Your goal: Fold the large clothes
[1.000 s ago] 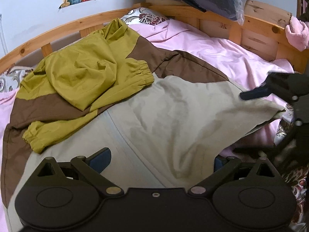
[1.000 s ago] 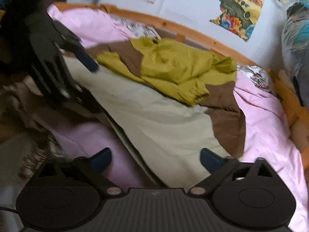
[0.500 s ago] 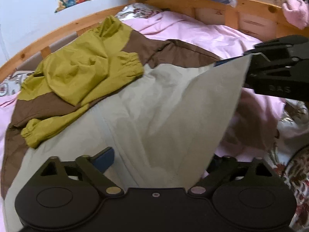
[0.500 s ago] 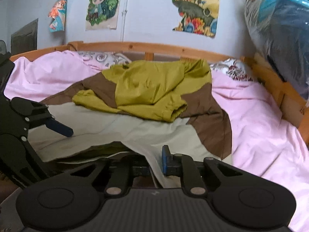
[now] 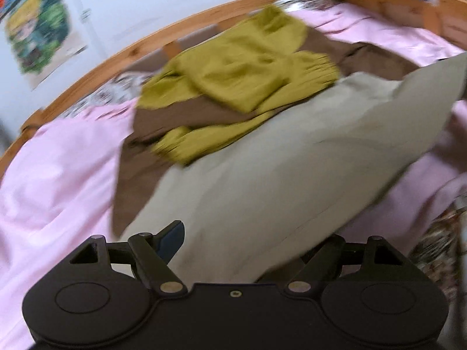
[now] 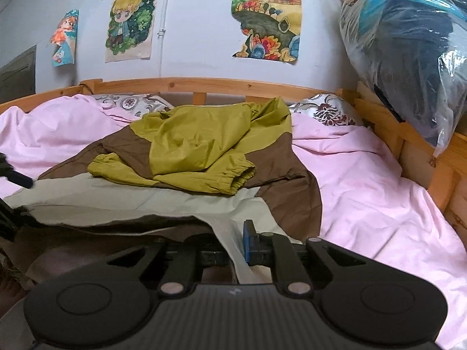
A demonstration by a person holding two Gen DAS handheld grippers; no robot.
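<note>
A large jacket (image 6: 204, 157) in olive, brown and pale beige lies spread on the pink bed sheet (image 6: 364, 180); its olive sleeves are folded in over the chest. It also shows in the blurred left wrist view (image 5: 262, 157). My right gripper (image 6: 233, 250) is shut on the beige hem (image 6: 230, 233) and holds that corner lifted. My left gripper (image 5: 242, 242) stands open over the beige hem (image 5: 233, 233), with the cloth lying between its fingers; its right finger is hidden under the cloth. Part of the left gripper shows at the left edge of the right wrist view (image 6: 14, 178).
A wooden bed frame (image 6: 204, 84) runs along the far side and right. Floral pillows (image 6: 324, 110) lie at the head. A plastic-wrapped bundle (image 6: 408, 46) sits on the right rail. Posters (image 6: 265, 17) hang on the wall.
My right gripper closed on the beige hem and lifted that corner. My left gripper swung left along the hem and stays open; its view is now blurred.
</note>
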